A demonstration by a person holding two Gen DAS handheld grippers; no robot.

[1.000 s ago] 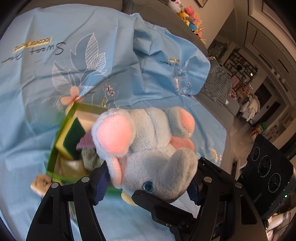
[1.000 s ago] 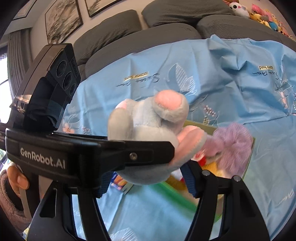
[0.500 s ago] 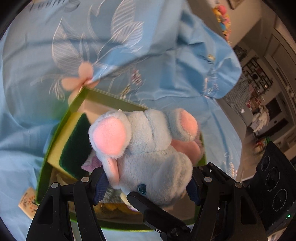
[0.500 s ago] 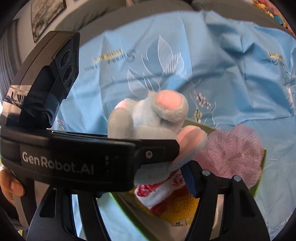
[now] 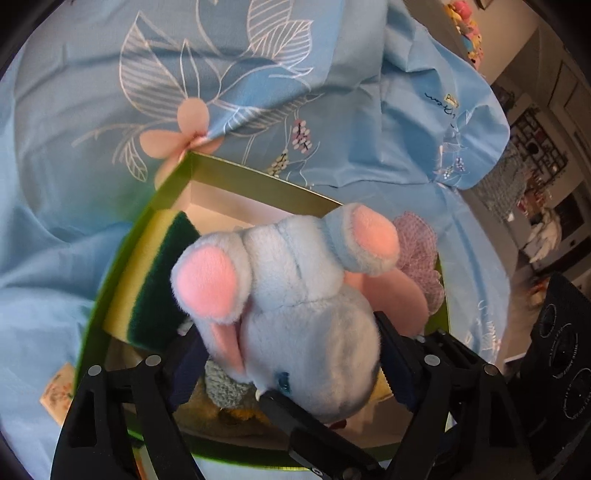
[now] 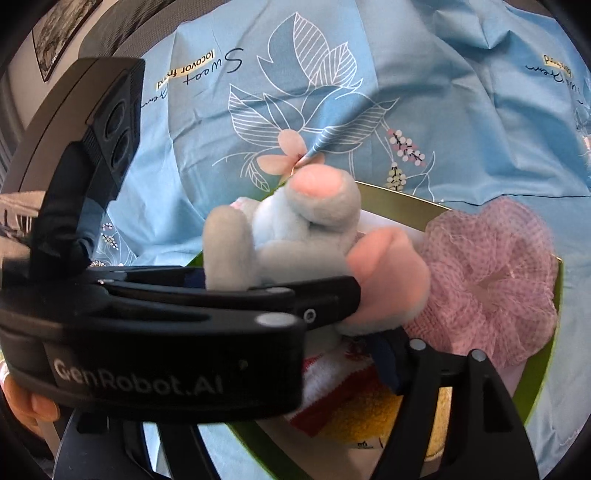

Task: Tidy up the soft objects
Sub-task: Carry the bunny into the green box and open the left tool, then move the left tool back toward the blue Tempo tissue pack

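Observation:
A grey-blue plush elephant [image 5: 295, 306] with pink ears is held by both grippers just above a green-rimmed box [image 5: 110, 280]. My left gripper [image 5: 291, 354] is shut on its head. My right gripper [image 6: 295, 317] is shut on it too, crossing under the left gripper's body [image 6: 155, 332]. The elephant also shows in the right wrist view [image 6: 295, 236]. In the box lie a yellow-green sponge [image 5: 147, 280], a purple mesh pouf [image 6: 487, 280], a red-white-yellow cloth [image 6: 351, 398] and a grey knitted item [image 5: 225, 387].
The box [image 6: 546, 354] sits on a light blue flowered sheet [image 5: 258, 92] over a sofa. A small printed packet [image 5: 55, 391] lies on the sheet left of the box. Grey sofa cushions [image 6: 122, 22] rise behind.
Both grippers have carried the elephant forward and down, from beside the box to over its inside. The box contents now fill more of both views.

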